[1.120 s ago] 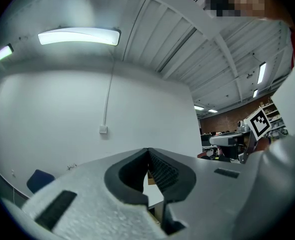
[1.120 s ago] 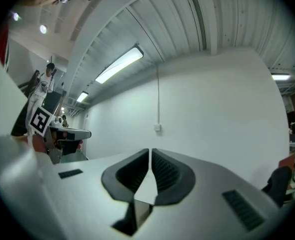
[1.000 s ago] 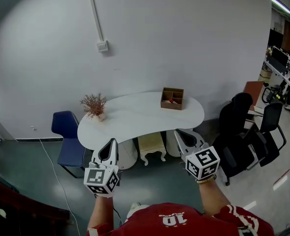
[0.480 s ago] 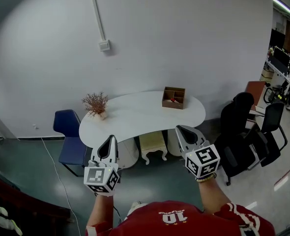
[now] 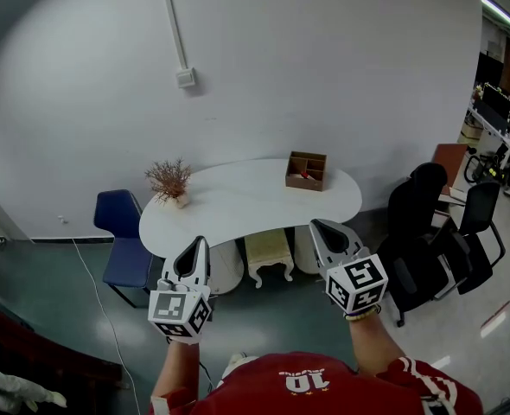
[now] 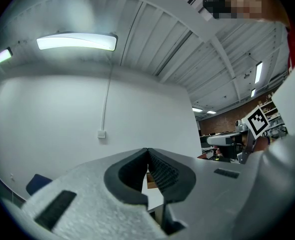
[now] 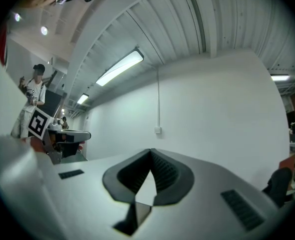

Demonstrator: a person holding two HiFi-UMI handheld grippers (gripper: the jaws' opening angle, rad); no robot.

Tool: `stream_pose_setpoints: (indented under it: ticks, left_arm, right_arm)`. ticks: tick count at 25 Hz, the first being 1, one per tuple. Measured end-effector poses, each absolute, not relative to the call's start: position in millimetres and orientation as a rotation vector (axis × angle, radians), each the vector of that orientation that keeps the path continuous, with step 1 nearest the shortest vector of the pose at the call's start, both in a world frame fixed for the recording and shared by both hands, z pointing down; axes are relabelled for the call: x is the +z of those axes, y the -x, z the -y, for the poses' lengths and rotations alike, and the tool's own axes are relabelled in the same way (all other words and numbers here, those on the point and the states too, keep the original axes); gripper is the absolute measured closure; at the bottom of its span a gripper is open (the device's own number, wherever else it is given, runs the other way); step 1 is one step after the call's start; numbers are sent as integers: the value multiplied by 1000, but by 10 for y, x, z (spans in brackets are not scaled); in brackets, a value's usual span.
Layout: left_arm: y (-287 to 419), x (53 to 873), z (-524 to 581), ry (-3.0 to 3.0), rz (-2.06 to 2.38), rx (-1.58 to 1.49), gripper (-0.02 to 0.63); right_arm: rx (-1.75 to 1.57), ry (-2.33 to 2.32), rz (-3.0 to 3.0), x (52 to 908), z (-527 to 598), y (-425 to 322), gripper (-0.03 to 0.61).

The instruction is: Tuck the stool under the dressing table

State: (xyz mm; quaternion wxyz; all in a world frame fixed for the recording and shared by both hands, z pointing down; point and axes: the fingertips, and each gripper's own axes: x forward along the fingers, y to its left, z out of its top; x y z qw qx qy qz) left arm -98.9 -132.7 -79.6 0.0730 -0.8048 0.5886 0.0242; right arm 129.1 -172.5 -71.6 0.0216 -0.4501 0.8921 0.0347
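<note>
Barely shifted since a second ago, left tongs (image 5: 199, 247) and right tongs (image 5: 317, 226) hover, jaws pressed together and empty, before the white surface (image 5: 238, 210) with the cream stool (image 5: 266, 251) beneath.

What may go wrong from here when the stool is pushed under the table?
The stool stands between two white table legs; a crooked push may knock it against one.
A bump may shake the table and tip the plant or the wooden box on it.
The left gripper and right gripper are shut, holding nothing; they may slip off the stool.
</note>
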Motion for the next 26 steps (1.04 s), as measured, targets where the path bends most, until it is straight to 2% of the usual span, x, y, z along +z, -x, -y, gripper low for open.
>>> stream_pose_setpoints:
  ticks: [14,17,26]
  left_arm:
    - [927,-737,1259,2404,-1720,21,608]
    - [900,-712,1239,2442,-1692,43,626]
    - [953,-704,1240,2449,-1698,65,626]
  right_arm:
    - [101,1429,-2767,-639,1717,-1264,589]
    - [119,1446,-2771,-624,1712,-1253,590]
    - [133,1446,-2773,-619,1733,-1202,591]
